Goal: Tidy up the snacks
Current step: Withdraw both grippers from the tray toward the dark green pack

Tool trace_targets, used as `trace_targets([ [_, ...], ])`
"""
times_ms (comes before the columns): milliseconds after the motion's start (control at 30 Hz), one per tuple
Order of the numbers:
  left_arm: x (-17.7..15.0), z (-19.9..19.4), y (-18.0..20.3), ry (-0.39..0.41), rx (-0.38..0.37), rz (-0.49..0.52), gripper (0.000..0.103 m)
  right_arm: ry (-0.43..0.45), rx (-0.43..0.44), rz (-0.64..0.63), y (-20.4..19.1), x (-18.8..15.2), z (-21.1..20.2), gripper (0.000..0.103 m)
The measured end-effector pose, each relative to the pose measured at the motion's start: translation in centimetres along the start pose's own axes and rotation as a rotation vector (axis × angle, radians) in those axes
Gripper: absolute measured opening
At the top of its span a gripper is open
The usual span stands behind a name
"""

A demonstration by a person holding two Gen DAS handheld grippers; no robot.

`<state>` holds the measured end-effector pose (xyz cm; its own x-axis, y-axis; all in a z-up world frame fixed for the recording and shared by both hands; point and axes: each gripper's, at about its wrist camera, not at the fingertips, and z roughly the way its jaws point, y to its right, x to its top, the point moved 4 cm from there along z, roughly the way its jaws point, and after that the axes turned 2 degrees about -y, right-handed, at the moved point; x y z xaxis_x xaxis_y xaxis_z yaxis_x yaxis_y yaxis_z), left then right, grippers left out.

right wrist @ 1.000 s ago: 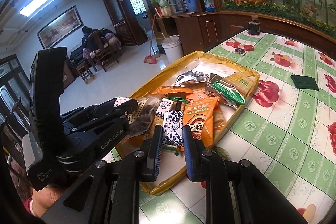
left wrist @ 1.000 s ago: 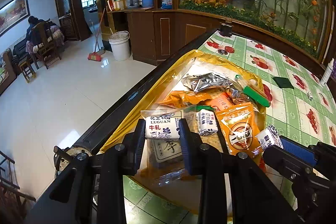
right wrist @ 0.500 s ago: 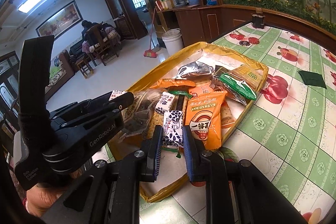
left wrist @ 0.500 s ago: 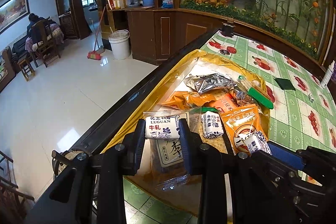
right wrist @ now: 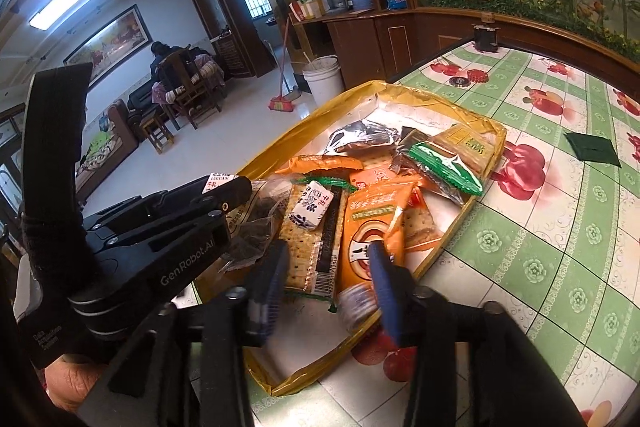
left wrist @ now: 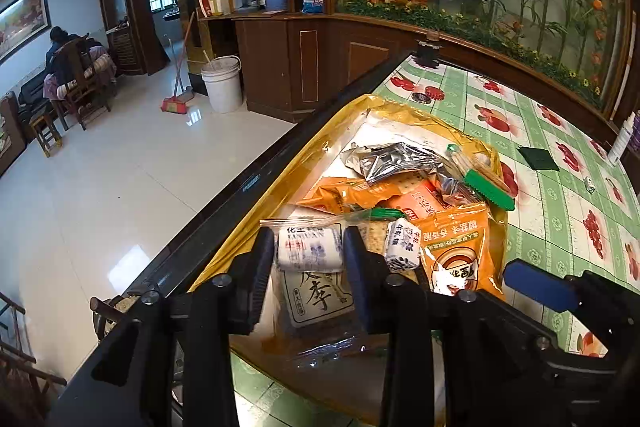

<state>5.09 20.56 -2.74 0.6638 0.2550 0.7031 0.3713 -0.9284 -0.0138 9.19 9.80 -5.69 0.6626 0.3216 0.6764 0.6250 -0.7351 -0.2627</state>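
Left wrist view: left gripper (left wrist: pixel 308 259) opening, jaws either side of a white milk candy (left wrist: pixel 310 250), pads no longer clearly pressing it. Below the jaws, a clear packet (left wrist: pixel 320 297); beyond them, the yellow tray (left wrist: pixel 256 215) heaped with snacks on the table (left wrist: pixel 560 211). To the right of the jaws, a second candy (left wrist: pixel 403 246) and an orange packet (left wrist: pixel 460 251).

Right wrist view: right gripper (right wrist: pixel 326 281) opening, released; a blurred candy (right wrist: pixel 356 305) just inside the right jaw, apparently loose. Ahead between the jaws, a cracker pack (right wrist: pixel 316 247).
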Motion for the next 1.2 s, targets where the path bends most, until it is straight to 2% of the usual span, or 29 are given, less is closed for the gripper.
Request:
trace_targets([
  [33, 0.1, -0.1, 0.1, 0.005, 0.005, 0.003, 0.049, 0.005, -0.001, 0.005, 0.2, 0.0, -0.2, 0.048],
  [67, 0.1, -0.4, 0.2, 0.012, 0.003, 0.007, 0.053, 0.009, 0.000, 0.010, 0.4, 0.1, -0.4, 0.048],
  [633, 0.6, -2.8, 2.8, 0.055, -0.024, 0.043, 0.054, 0.101, -0.082, 0.146, 7.1, -1.0, -6.1, 0.049],
  [833, 1.0, -3.7, 5.9, 0.063, -0.066, 0.081, 0.054, 0.123, -0.123, 0.213, 10.5, -2.0, -7.8, 0.052],
  [967, 1.2, -4.4, 8.2, 0.077, -0.095, 0.113, 0.062, 0.134, -0.147, 0.250, 12.6, -2.3, -8.7, 0.052],
  [1200, 1.8, -4.7, 13.4, 0.079, -0.161, 0.200, 0.063, 0.156, -0.215, 0.314, 17.3, -3.0, -10.6, 0.055],
])
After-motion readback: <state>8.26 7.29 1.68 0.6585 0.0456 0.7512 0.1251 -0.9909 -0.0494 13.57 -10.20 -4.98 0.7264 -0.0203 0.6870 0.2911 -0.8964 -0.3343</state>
